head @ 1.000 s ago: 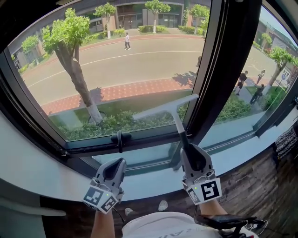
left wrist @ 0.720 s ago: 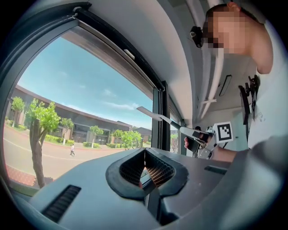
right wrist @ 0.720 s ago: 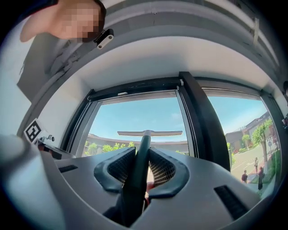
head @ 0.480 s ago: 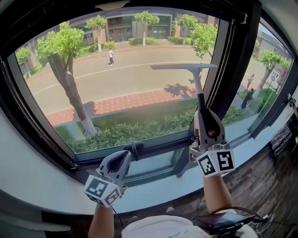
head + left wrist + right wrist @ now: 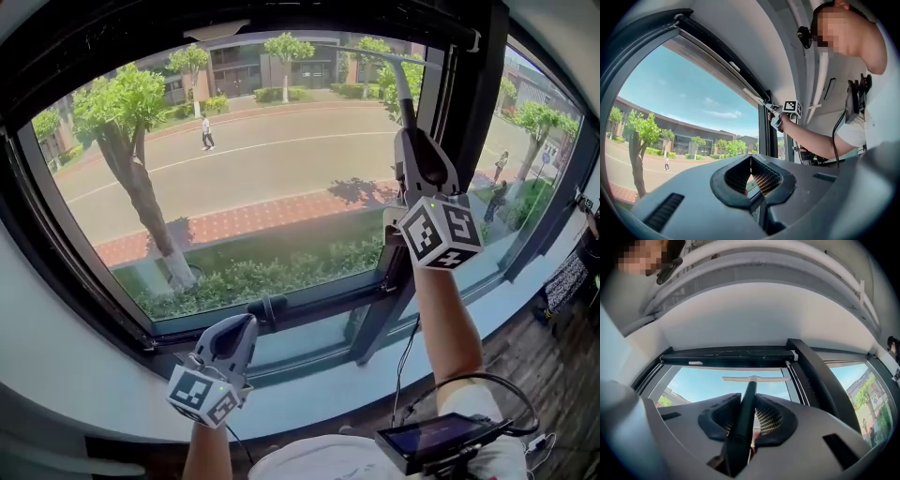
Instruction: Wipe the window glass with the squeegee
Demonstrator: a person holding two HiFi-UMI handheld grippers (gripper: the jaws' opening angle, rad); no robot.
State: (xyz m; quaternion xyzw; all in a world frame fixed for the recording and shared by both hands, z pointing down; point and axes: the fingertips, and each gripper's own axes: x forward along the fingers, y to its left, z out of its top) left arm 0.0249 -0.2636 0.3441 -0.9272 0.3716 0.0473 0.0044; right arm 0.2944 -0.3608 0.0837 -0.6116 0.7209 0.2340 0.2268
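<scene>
Squeegee with black handle and pale blade [image 5: 746,414] is clamped in my right gripper [image 5: 409,133], high by the window glass [image 5: 262,187] top edge; blade contact I cannot judge. My left gripper [image 5: 246,324] hangs low, closed, empty.

In the head view the pale-bladed, black-handled squeegee [image 5: 405,89] has its lower handle buried inside the right gripper [image 5: 410,136], and the left end of its blade is lost against the dark upper window frame [image 5: 281,21]. In the left gripper view it is too small to tell whether the blade touches the glass [image 5: 684,108]. The left gripper [image 5: 242,326] hides its jaws under its own grey shell in the head view. That view's bottom edge cuts off the left forearm [image 5: 208,455]. The tiny walker on the road [image 5: 206,132] shows no detail.
</scene>
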